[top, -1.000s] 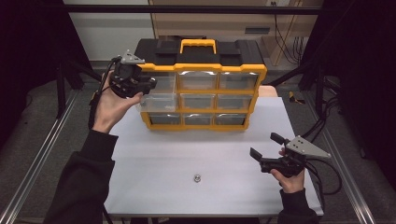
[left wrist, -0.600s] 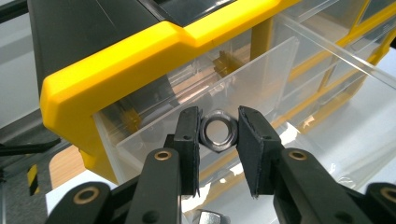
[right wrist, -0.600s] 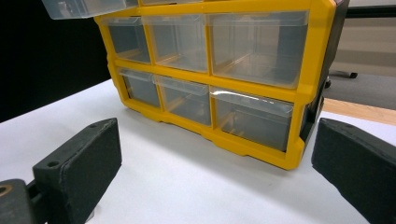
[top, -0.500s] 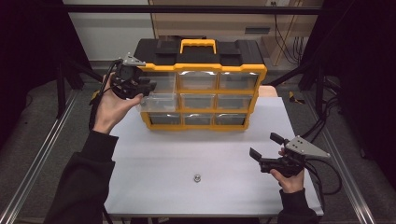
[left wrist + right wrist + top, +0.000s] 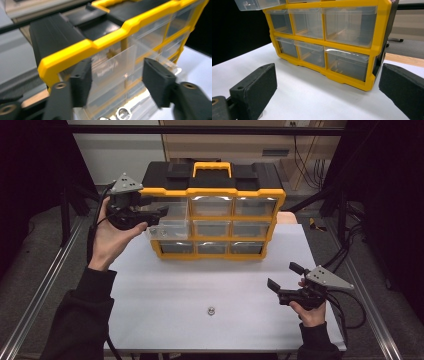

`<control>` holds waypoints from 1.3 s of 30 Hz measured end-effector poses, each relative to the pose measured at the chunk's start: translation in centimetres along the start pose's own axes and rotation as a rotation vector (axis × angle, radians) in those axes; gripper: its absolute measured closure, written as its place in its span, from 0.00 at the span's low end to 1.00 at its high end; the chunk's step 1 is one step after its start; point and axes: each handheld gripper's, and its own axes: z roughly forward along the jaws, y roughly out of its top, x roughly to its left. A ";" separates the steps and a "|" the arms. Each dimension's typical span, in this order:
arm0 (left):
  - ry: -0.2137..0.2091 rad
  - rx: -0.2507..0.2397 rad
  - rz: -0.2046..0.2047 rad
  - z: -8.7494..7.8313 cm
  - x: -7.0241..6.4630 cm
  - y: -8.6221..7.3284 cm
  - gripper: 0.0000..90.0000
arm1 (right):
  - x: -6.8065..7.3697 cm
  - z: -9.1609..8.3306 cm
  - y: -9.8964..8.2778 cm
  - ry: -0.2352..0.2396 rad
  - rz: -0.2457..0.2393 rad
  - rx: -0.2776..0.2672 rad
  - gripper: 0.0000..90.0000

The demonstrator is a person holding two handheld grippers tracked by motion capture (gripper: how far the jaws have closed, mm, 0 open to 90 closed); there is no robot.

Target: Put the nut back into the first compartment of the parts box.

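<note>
- Clear drawer [image 5: 170, 222] pulled out of the top-left slot of the yellow and black organizer [image 5: 215, 210], sticking forward past the yellow frame, a small metal ring lying inside near its front.
- Seen up close in the left gripper view as well: drawer [image 5: 112, 67] between the two black jaws, front wall just ahead of the pads.
- Left hand-held gripper [image 5: 161, 214] right at the drawer's left front corner, jaws just been opening, now standing apart with the drawer between them and the pads not pressing on it.
- Left hand [image 5: 112, 237] raised off the surface, cable trailing down beside the wrist, grey three-cornered plate on top.
- Organizer standing upright at the far middle of the white surface [image 5: 165, 295], three rows of three clear drawers, the other eight pushed in, yellow carry handle [image 5: 212, 167] on the black lid.
- From the right gripper view, organizer [image 5: 377, 50] facing the camera at an angle, pulled-out drawer [image 5: 257, 4] jutting at the top-left corner.
- Small metal nut [image 5: 211, 310] lying alone on the surface, near the front edge, well apart from the organizer.
- Right hand-held gripper [image 5: 284, 279] low over the right front of the surface, jaws wide apart, nothing between them, pointing toward the organizer.
</note>
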 end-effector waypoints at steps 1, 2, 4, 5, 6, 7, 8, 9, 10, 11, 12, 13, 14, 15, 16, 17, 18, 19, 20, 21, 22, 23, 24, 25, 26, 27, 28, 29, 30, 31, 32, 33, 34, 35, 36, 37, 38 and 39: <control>-0.001 -0.015 0.003 -0.2 -0.2 -0.1 0.38 | 0.0 0.0 0.0 -0.001 0.000 0.001 0.02; -0.001 -0.022 0.020 -0.5 -0.3 -0.2 0.36 | 0.0 0.0 0.0 0.000 0.001 0.000 0.02; -0.014 -0.049 0.023 -1.1 -0.7 -0.5 0.31 | 0.1 0.1 0.0 0.000 0.003 0.000 0.02; -0.024 -0.062 0.024 -1.4 -0.8 -0.7 0.29 | 0.1 0.1 0.0 0.000 0.002 0.000 0.02; -0.028 -0.069 0.028 -1.5 -0.9 -0.8 0.27 | 0.1 0.1 0.0 0.000 0.003 0.000 0.02; -0.042 -0.079 0.026 -1.8 -1.1 -1.1 0.26 | 0.1 0.1 0.0 0.000 0.003 0.000 0.02; -0.051 -0.087 0.025 -1.9 -1.2 -1.2 0.24 | 0.1 0.1 0.0 0.000 0.003 0.000 0.02; -0.061 -0.095 0.022 -2.1 -1.4 -1.4 0.23 | 0.1 0.0 0.0 0.000 0.001 -0.001 0.02; -0.065 -0.101 0.026 -2.3 -1.5 -1.6 0.21 | 0.1 0.0 0.0 0.000 0.001 0.000 0.02; -0.064 -0.107 0.023 -2.5 -1.7 -1.8 0.20 | 0.1 0.0 0.0 0.001 0.001 0.000 0.02; -0.063 -0.111 0.022 -2.7 -1.8 -2.0 0.16 | 0.1 0.0 0.0 0.003 0.004 -0.002 0.02; -0.067 -0.118 0.017 -2.9 -1.9 -2.1 0.13 | 0.0 0.0 0.0 0.004 0.002 -0.002 0.02; -0.071 -0.120 0.015 -3.0 -2.0 -2.3 0.13 | 0.0 -0.1 0.0 0.005 0.002 -0.003 0.02; -0.072 -0.122 0.013 -3.2 -2.2 -2.5 0.11 | 0.0 -0.1 0.0 0.005 0.002 -0.004 0.02; -0.073 -0.124 0.014 -3.3 -2.4 -2.7 0.10 | 0.0 -0.1 0.0 0.004 0.003 -0.004 0.02; -0.075 -0.127 0.018 -3.5 -2.5 -2.8 0.09 | 0.0 -0.1 0.0 0.004 0.002 -0.003 0.02; -0.078 -0.134 0.017 -3.7 -2.7 -3.0 0.09 | 0.0 -0.1 0.0 0.004 0.003 -0.003 0.02; -0.080 -0.136 0.019 -3.8 -2.9 -3.2 0.08 | 0.0 0.0 0.0 0.004 0.002 -0.003 0.02; -0.082 -0.140 0.020 -3.9 -3.1 -3.3 0.08 | 0.1 0.0 0.0 0.003 0.002 -0.003 0.02; -0.083 -0.139 0.024 -4.0 -3.2 -3.5 0.07 | 0.1 0.0 0.0 0.004 0.002 -0.002 0.02; -0.085 -0.137 0.030 -4.1 -3.5 -3.7 0.07 | 0.1 0.0 0.0 0.003 0.002 -0.003 0.02; -0.087 -0.138 0.030 -4.2 -3.7 -3.9 0.06 | 0.1 -0.1 0.0 0.004 0.001 -0.003 0.02; -0.092 -0.141 0.033 -4.3 -3.9 -4.1 0.06 | 0.1 0.0 0.0 0.005 0.003 -0.007 0.02; -0.096 -0.143 0.034 -4.3 -4.1 -4.2 0.06 | 0.0 -0.1 0.0 0.006 0.001 -0.007 0.02; -0.103 -0.146 0.032 -4.4 -4.4 -4.5 0.06 | 0.0 -0.1 0.0 0.004 0.001 -0.006 0.02; -0.109 -0.150 0.034 -4.4 -4.6 -4.7 0.06 | 0.0 -0.1 0.0 0.004 0.002 -0.007 0.02; -0.112 -0.151 0.035 -4.5 -4.8 -4.9 0.06 | 0.0 -0.1 0.0 0.004 0.001 -0.006 0.02; -0.115 -0.154 0.037 -4.5 -5.0 -5.2 0.06 | 0.0 -0.1 0.0 0.005 -0.001 -0.007 0.02; -0.118 -0.156 0.039 -4.5 -5.2 -5.5 0.06 | 0.1 -0.1 0.0 0.004 0.001 -0.006 0.02; -0.123 -0.157 0.039 -4.5 -5.4 -5.7 0.06 | 0.1 -0.1 0.0 0.004 0.001 -0.007 0.02; -0.129 -0.158 0.036 -4.4 -5.7 -6.1 0.06 | 0.1 -0.1 0.0 0.005 -0.001 -0.009 0.02; -0.134 -0.155 0.035 -4.4 -5.8 -6.3 0.06 | 0.1 -0.1 0.0 0.004 0.001 -0.008 0.02; -0.132 -0.150 0.042 -4.3 -5.9 -6.6 0.06 | 0.1 -0.1 0.0 0.005 -0.001 -0.008 0.02; -0.132 -0.148 0.041 -4.2 -6.0 -6.8 0.06 | 0.0 -0.1 0.0 0.004 0.000 -0.008 0.02; -0.137 -0.153 0.040 -4.1 -6.1 -7.1 0.06 | 0.1 -0.1 0.0 0.004 0.001 -0.006 0.02; -0.141 -0.151 0.036 -4.0 -6.1 -7.3 0.06 | 0.1 0.0 0.0 0.005 0.001 -0.006 0.02; -0.141 -0.150 0.036 -3.9 -6.2 -7.6 0.06 | 0.1 0.0 0.0 0.007 0.002 -0.007 0.02; -0.143 -0.147 0.035 -3.8 -6.3 -7.9 0.06 | 0.1 -0.1 0.0 0.004 0.001 -0.007 0.02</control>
